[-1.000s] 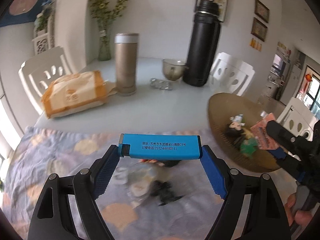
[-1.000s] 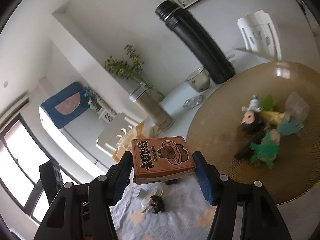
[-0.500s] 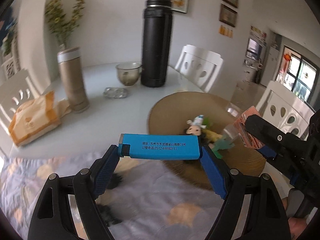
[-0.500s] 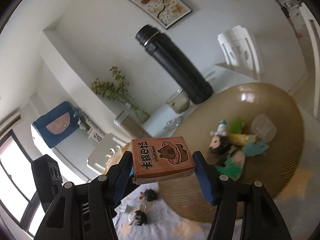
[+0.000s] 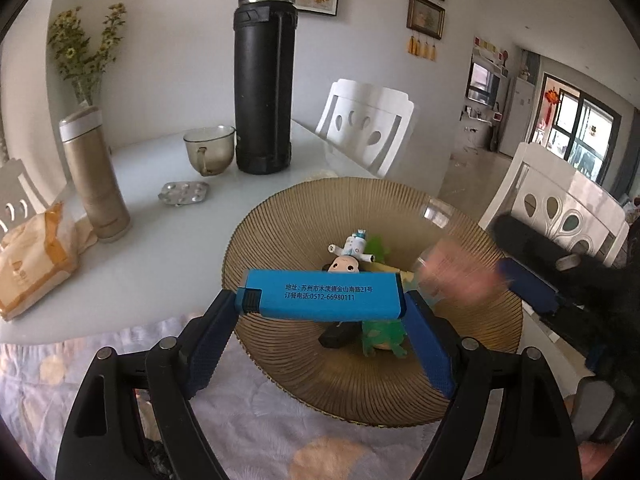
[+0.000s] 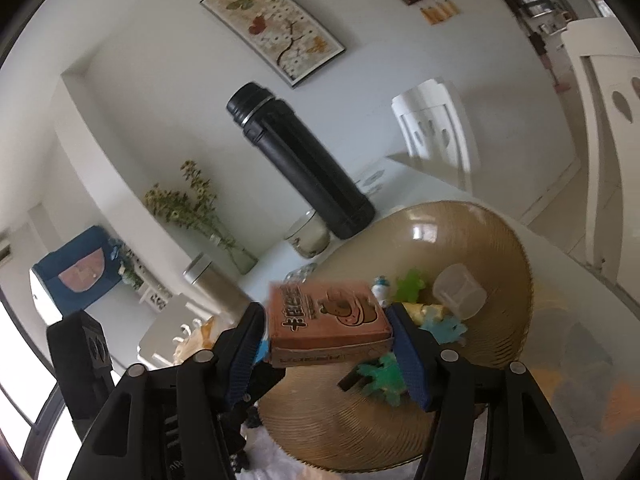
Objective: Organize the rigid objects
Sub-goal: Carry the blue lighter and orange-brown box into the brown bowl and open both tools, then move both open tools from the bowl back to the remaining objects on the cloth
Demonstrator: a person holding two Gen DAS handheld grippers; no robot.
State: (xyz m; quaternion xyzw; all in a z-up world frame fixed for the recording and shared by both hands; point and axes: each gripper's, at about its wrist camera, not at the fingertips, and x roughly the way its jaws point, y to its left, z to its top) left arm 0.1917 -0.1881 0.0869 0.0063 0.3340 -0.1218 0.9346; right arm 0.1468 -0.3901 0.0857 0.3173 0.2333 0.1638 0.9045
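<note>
My left gripper [image 5: 322, 300] is shut on a blue lighter [image 5: 320, 295], held crosswise above the near side of a ribbed gold plate [image 5: 304, 216]. My right gripper [image 6: 326, 328] is shut on a small brown box with a bear picture [image 6: 326, 322], also above the gold plate [image 6: 472, 240]. The box shows as a motion-blurred pink shape [image 5: 456, 272] in the left wrist view, over the plate's right side. The plate holds small toy figures [image 5: 350, 258], a green toy [image 6: 382, 376], a black stick [image 5: 338, 334] and a clear plastic cup [image 6: 460, 290].
On the white table [image 5: 152, 248] stand a tall black flask [image 5: 266, 68], a glass cup [image 5: 210, 150], a gold tumbler [image 5: 94, 176], a blister pack [image 5: 184, 193] and a tissue pack [image 5: 30, 264]. A flowered cloth [image 5: 260, 432] covers the near end. White chairs [image 5: 366, 120] stand around.
Both grippers have swung right and closer to the gold plate, each keeping its object. The right gripper with the box now hangs lower over the plate.
</note>
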